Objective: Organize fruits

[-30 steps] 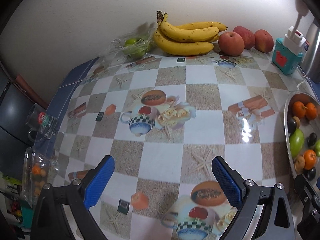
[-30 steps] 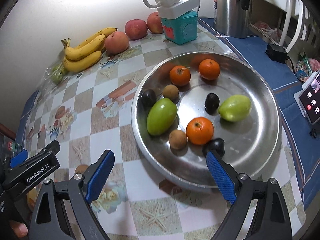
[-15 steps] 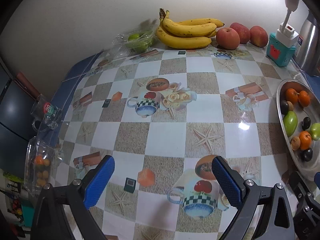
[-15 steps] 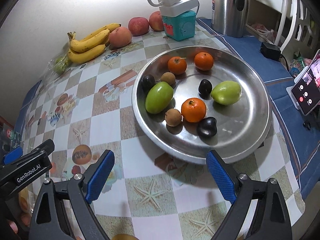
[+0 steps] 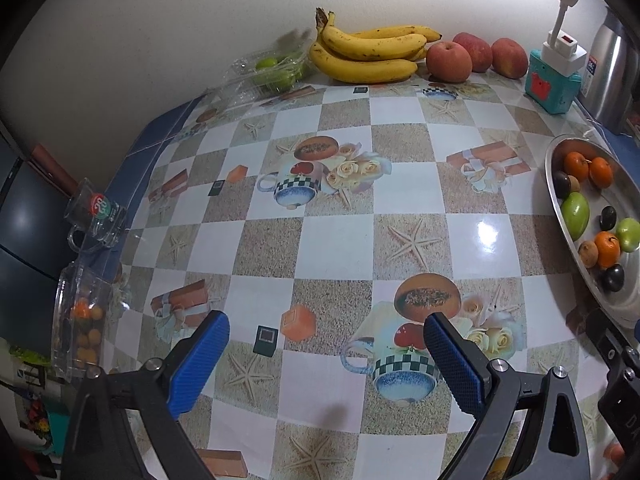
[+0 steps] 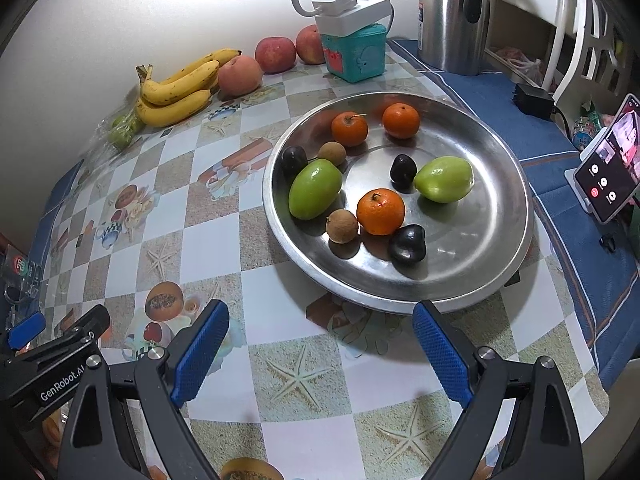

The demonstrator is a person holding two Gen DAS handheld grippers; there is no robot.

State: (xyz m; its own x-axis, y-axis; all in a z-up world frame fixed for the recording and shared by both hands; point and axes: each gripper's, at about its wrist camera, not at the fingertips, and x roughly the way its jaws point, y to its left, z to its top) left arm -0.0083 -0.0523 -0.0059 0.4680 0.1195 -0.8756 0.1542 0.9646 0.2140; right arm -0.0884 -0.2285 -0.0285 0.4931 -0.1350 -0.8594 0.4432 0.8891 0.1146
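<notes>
Fruit: mixed oranges, green mangoes, dark plums and brown longans lie loose in the steel tray (image 6: 400, 292) on the table's right side.
Right gripper (image 6: 320, 354): my fingers stand wide apart, empty, just short of the tray rim.
Left gripper (image 5: 326, 364): also spread and empty, over bare tablecloth (image 5: 336, 240).
Approach: I'd reach for the near orange (image 6: 380, 211) from above, clear of the plum (image 6: 407, 244) touching it.

1. Your left gripper (image 5: 326, 360) hangs open over the patterned tablecloth (image 5: 336, 240), holding nothing.
2. Bananas (image 5: 370, 54) and apples (image 5: 476, 58) line the wall.
3. The metal tray (image 5: 560, 200) sits at right.
</notes>
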